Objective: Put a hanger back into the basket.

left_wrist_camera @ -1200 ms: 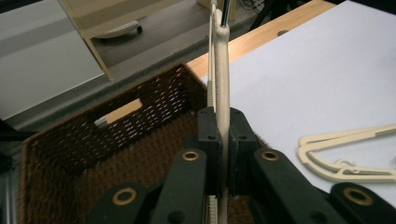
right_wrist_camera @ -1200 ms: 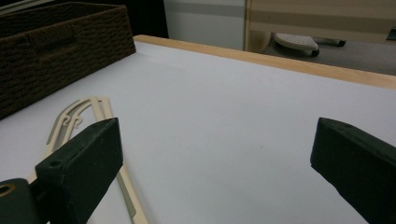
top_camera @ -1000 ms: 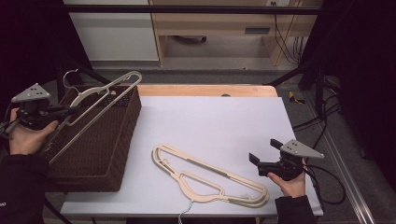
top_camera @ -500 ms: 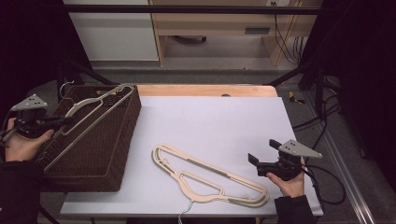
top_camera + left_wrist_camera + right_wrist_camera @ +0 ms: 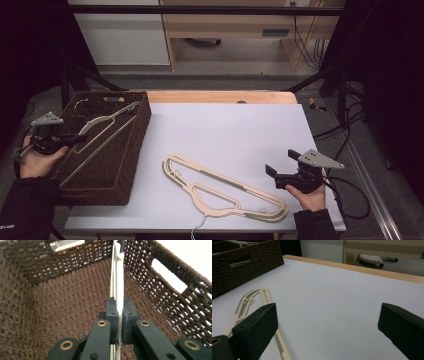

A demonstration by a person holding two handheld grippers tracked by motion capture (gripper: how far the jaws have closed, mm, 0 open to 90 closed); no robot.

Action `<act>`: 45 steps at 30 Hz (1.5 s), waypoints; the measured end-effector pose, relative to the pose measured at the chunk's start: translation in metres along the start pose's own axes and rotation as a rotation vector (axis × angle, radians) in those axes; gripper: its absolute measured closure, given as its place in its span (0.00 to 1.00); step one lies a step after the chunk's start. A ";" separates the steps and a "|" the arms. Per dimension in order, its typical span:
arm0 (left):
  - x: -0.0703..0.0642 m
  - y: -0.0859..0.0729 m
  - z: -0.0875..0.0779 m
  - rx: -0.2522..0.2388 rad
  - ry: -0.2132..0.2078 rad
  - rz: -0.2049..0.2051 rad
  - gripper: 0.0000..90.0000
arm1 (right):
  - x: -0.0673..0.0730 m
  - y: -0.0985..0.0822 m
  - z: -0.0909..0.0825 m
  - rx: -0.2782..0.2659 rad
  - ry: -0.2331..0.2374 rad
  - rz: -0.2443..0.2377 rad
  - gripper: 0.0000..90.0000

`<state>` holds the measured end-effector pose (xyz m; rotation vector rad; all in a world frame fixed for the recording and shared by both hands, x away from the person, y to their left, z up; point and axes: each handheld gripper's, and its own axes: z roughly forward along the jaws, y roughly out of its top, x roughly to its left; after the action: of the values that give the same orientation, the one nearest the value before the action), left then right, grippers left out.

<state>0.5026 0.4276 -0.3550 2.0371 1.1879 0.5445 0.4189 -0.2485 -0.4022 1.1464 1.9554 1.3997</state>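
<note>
The left hand (image 5: 35,160) sits just off the near-left side of the brown wicker basket (image 5: 131,165), forearm coming up from the bottom edge of the high view, wrist level, so that the left gripper (image 5: 75,140) reaches over the basket's left rim and points into it. Its jaws are clamped tight on the cream hanger (image 5: 102,131), whose thin edge stands pinched between the two black pads in the left gripper view (image 5: 119,312). That hanger slants across the inside of the basket, its long bar running from the gripper toward the basket's far wall, the wire hook (image 5: 79,104) up near the far-left corner. In the left gripper view the woven floor and walls of the basket (image 5: 62,302) surround the held hanger on all sides, with a handle slot in the wall at the right.

The right hand (image 5: 311,196) rests well to the right of the basket, near the bench's (image 5: 225,130) front-right corner, palm under the right gripper (image 5: 272,172), which lies about level and points left toward the basket. Its jaws stand wide apart with nothing between them (image 5: 324,322).

Two more cream hangers (image 5: 225,192) lie flat, overlapping, on the white bench surface between the basket and the right gripper, just in front of its tips.
</note>
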 end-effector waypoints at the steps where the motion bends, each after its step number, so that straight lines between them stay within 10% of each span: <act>1: 0.001 -0.002 0.002 0.003 -0.002 -0.007 0.96 | 0.000 0.000 0.000 0.000 0.004 0.003 0.04; 23: 0.016 -0.016 0.015 0.070 0.120 -0.129 0.89 | 0.001 -0.001 0.002 0.007 0.017 -0.004 0.05; 45: 0.029 -0.028 0.024 0.212 0.215 -0.246 0.56 | 0.001 -0.002 0.002 0.008 0.028 -0.006 0.05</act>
<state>0.5169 0.4535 -0.3914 2.0018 1.6604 0.5453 0.4195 -0.2463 -0.4044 1.1294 1.9841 1.4125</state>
